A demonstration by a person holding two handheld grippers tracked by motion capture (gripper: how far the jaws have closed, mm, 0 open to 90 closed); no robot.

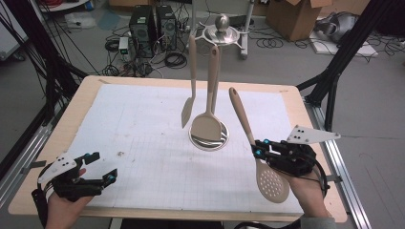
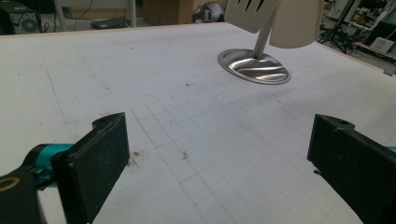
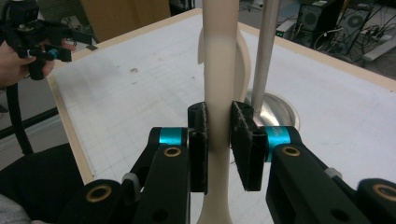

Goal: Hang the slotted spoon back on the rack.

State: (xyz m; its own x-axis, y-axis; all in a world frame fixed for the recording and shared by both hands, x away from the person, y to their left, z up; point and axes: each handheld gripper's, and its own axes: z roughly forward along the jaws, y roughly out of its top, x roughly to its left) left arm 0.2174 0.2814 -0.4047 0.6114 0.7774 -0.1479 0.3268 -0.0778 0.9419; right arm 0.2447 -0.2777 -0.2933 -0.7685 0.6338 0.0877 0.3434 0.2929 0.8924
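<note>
The right tool (image 1: 256,149) gripped the handle of a beige slotted plastic spoon (image 1: 272,182), jaws pressed on either side of it, lifting it clear of the white gridded mat (image 1: 143,143) at the bench's near right, bowl hanging down. The left tool (image 1: 98,167) rested at the near left, jaws wide apart and empty. At the centre stood a steel utensil stand (image 1: 208,138), a beige spatula (image 1: 188,112) and turner (image 1: 207,126) hanging from it.
</note>
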